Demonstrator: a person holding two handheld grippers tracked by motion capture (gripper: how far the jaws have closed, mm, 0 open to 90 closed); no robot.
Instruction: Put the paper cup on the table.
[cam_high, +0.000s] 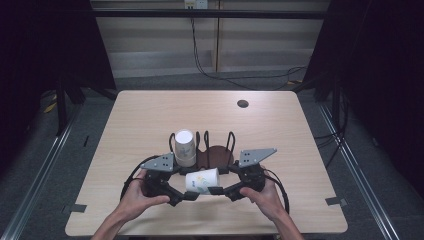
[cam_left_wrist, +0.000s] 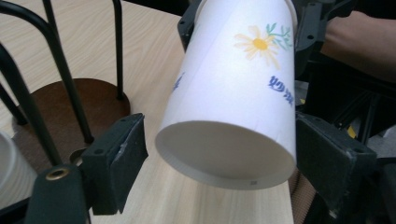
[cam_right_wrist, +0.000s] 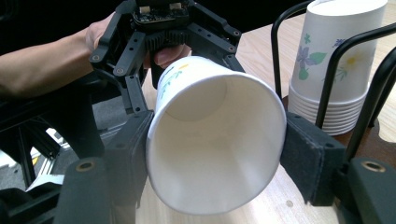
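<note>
Lying sideways, the paper cup (cam_high: 202, 181) is pinched by the right hand-held gripper (cam_high: 226, 191), left hand-held gripper (cam_high: 182, 196) spread.

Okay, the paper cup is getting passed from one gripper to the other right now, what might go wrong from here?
The right gripper squeezes the paper cup at its open rim, so the thin wall may buckle or dent. The left gripper has let go at the bottom end, with a gap at one pad, so the sideways cup may sag or slip from the single grip. The wire holder and stack of cups sit close behind; a swing may knock them.
</note>
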